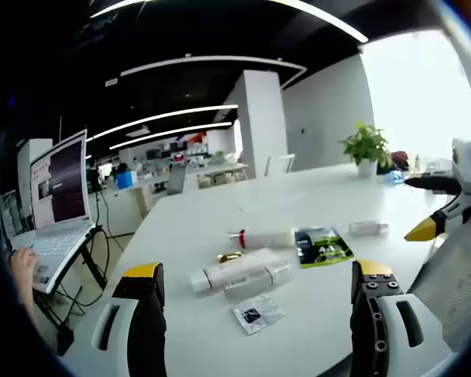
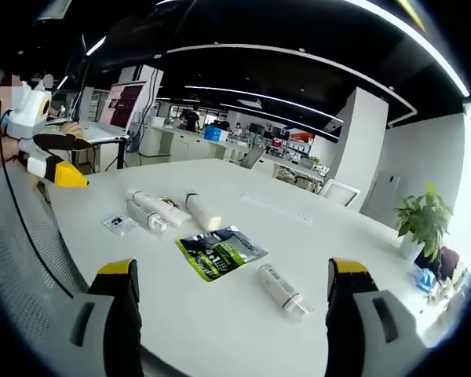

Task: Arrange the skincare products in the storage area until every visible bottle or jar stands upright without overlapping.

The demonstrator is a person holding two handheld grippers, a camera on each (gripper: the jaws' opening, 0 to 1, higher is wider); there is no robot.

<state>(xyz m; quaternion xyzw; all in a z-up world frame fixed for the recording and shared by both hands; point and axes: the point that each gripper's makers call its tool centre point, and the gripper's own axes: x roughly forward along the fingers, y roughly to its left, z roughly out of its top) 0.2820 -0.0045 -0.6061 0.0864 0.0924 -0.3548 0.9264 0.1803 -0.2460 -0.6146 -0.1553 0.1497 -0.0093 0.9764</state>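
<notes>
Left gripper (image 1: 259, 302) held above the near table edge, jaws spread wide, nothing between them. Right gripper (image 2: 231, 298) likewise wide open and empty, over another edge of the same white table (image 2: 243, 196). Plenty of bare tabletop around the products and toward the far end.

In the left gripper view, just beyond the jaws: a small clear sachet (image 1: 257, 314) flat on the table, then two tubes lying down and touching along their lengths, a long white tube (image 1: 231, 271) and a clear tube (image 1: 257, 281), long axes running left-right across the view. Small gold object (image 1: 229, 257) just behind them, too small to identify. White bottle with red cap (image 1: 261, 238) on its side, cap to the left. Green-and-black packet (image 1: 323, 246) flat beside it. Small clear bottle (image 1: 368, 228) further right, also lying down, well apart from the rest. All bottles and tubes lying down.

Labels too blurred to read. Right gripper's yellow-tipped jaw intruding from the right edge, cut off by the frame.

Further out: potted plant (image 1: 366, 146) at the far end of the table, open laptop (image 1: 59, 204) on a stand at left with a hand (image 1: 22, 263) on its keys.
</notes>
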